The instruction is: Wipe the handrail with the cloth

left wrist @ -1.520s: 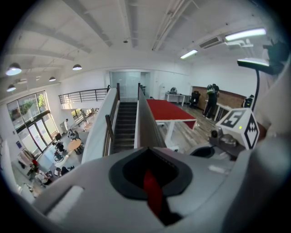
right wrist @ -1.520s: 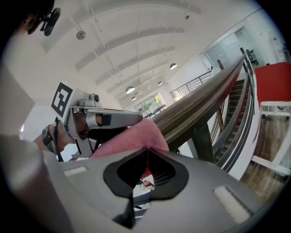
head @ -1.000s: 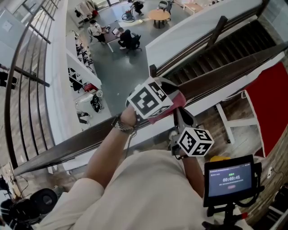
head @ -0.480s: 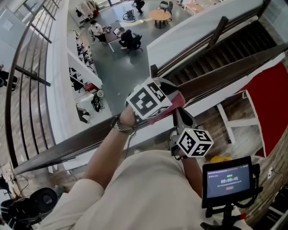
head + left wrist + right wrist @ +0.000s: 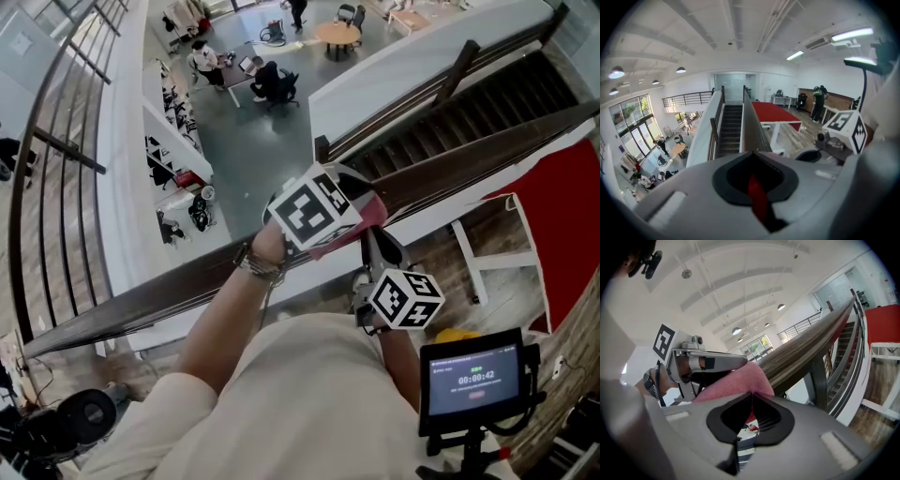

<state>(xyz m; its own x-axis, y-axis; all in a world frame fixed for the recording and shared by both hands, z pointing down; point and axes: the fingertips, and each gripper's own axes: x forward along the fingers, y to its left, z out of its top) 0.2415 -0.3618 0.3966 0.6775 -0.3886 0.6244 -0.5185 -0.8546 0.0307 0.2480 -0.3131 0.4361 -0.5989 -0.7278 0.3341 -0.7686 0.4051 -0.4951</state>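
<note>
The dark wooden handrail runs from lower left to upper right across the head view. A pink cloth lies over it. My left gripper rests on top of the rail, shut on the cloth; a red strip of cloth shows between its closed jaws. Just below the rail, my right gripper reaches up and is shut on the cloth's edge. The right gripper view shows the rail stretching ahead and the left gripper above the cloth. The rail runs straight ahead in the left gripper view.
Beyond the rail is a drop to an atrium floor with people at tables. A staircase descends at upper right. A red-topped table with white legs stands on the right, and a timer screen on a stand is at lower right.
</note>
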